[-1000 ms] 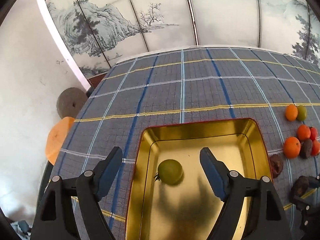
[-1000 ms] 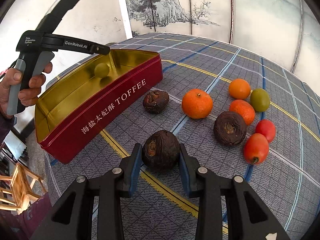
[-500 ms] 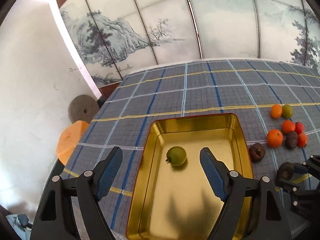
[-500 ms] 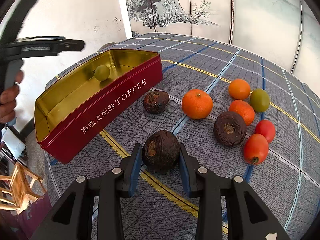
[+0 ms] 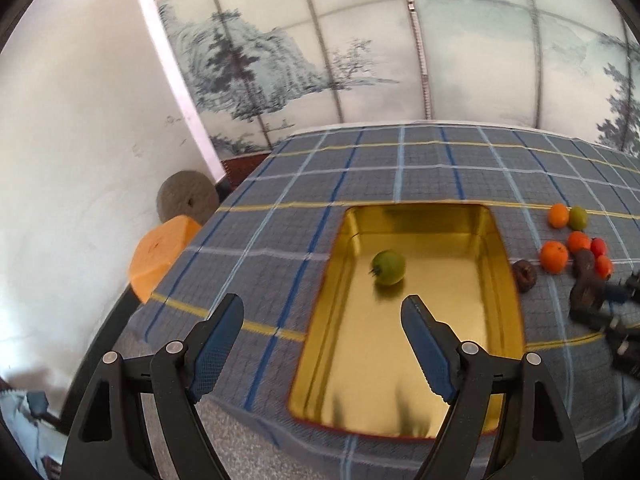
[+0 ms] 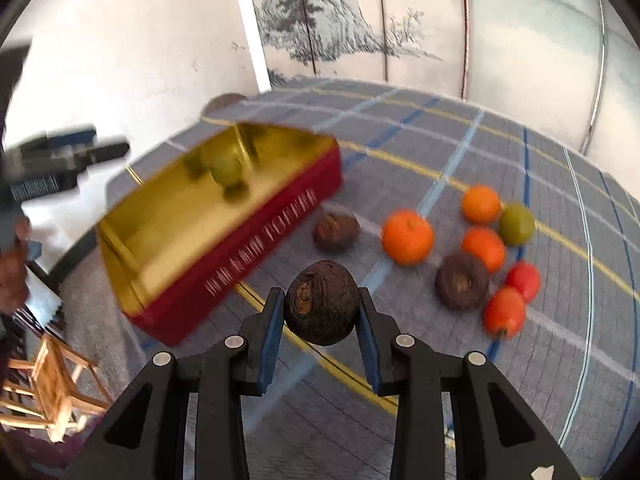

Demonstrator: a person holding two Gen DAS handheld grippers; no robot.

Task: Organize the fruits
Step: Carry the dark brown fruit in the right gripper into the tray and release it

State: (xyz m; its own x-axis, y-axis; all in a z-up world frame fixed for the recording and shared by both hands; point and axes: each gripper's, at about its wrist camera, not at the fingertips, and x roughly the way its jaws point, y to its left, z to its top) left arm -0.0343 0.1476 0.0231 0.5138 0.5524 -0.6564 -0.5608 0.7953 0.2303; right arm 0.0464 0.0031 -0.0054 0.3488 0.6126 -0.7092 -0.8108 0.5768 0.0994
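A red toffee tin (image 6: 256, 248) with a gold inside (image 5: 432, 280) lies on the checked tablecloth and holds one green fruit (image 5: 389, 267), also in the right wrist view (image 6: 227, 168). My left gripper (image 5: 323, 344) is open and empty, pulled back above the tin's near end. My right gripper (image 6: 322, 312) is shut on a dark brown wrinkled fruit (image 6: 322, 302) and holds it above the cloth, right of the tin. The right gripper with its fruit shows blurred in the left wrist view (image 5: 588, 292).
Right of the tin lie oranges (image 6: 407, 237), two more brown fruits (image 6: 462, 281), red tomatoes (image 6: 504, 312) and a green fruit (image 6: 516, 224). An orange stool (image 5: 160, 256) and a grey stone disc (image 5: 186, 200) stand off the table's left edge. A wooden chair (image 6: 48, 392) stands below.
My right gripper has lifted the brown fruit off the cloth and swung toward the tin. My left gripper has drawn back and up from the tin, still open.
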